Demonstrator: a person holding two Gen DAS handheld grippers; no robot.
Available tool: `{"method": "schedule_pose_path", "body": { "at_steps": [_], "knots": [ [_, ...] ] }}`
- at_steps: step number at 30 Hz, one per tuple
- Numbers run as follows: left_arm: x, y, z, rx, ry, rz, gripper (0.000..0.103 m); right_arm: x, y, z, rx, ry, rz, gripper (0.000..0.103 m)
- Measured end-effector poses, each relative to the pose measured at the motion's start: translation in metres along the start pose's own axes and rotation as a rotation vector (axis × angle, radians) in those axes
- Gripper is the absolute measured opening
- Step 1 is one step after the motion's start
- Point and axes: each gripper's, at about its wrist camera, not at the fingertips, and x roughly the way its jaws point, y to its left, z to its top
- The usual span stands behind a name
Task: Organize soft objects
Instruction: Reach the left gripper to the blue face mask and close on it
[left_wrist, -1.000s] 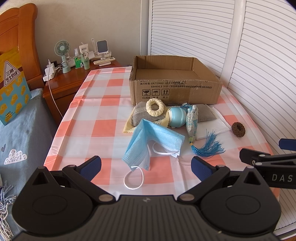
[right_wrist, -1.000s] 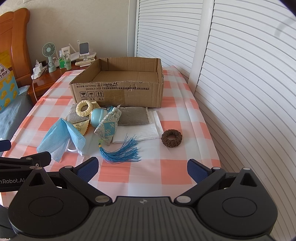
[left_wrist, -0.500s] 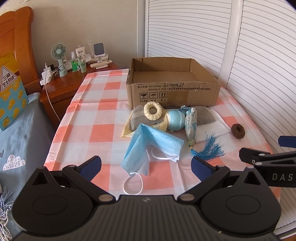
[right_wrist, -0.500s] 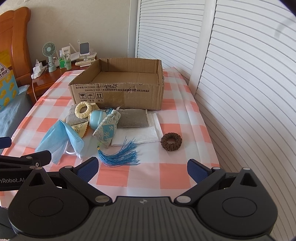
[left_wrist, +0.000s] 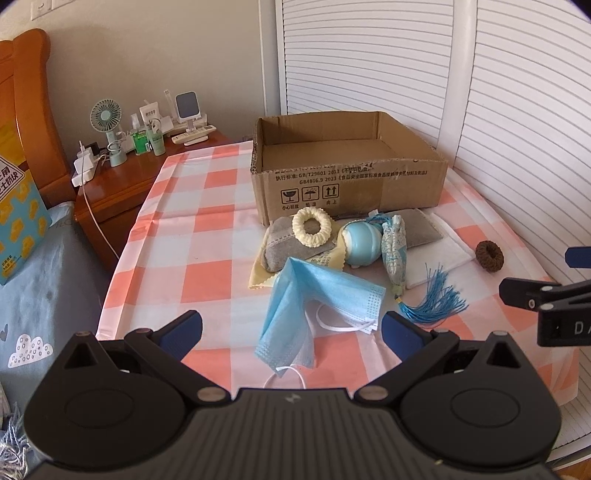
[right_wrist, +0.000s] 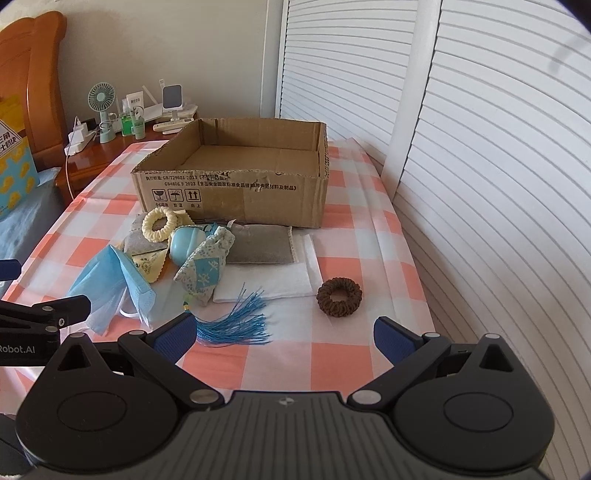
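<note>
Both grippers hung over near edge of checked tablecloth (left_wrist: 207, 236), nothing between fingers. Left gripper (left_wrist: 291, 330) jaws spread wide, blue face mask (left_wrist: 314, 295) just ahead on cloth. Right gripper (right_wrist: 284, 334) also spread wide, brown scrunchie (right_wrist: 339, 292) near, in front. Cardboard box (right_wrist: 236, 188) sat w/ soft items piled against its front wall: cream scrunchie (left_wrist: 312, 226), blue ball (left_wrist: 364, 243), tasselled sachet (right_wrist: 205, 267), grey pouch (right_wrist: 264, 249), white cloth (right_wrist: 269, 282).
</note>
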Motion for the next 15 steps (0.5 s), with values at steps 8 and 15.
{"method": "schedule_pose_path", "body": {
  "at_steps": [8,15],
  "knots": [
    [0.028,0.010,-0.009,0.017,0.051,0.001,0.102,0.016,-0.013,-0.002,0.025,0.011,0.016,0.103],
    [0.046,0.017,-0.013,0.001,0.087,-0.002,0.102,0.030,-0.023,-0.004,0.039,0.022,0.008,0.103]
  ]
}}
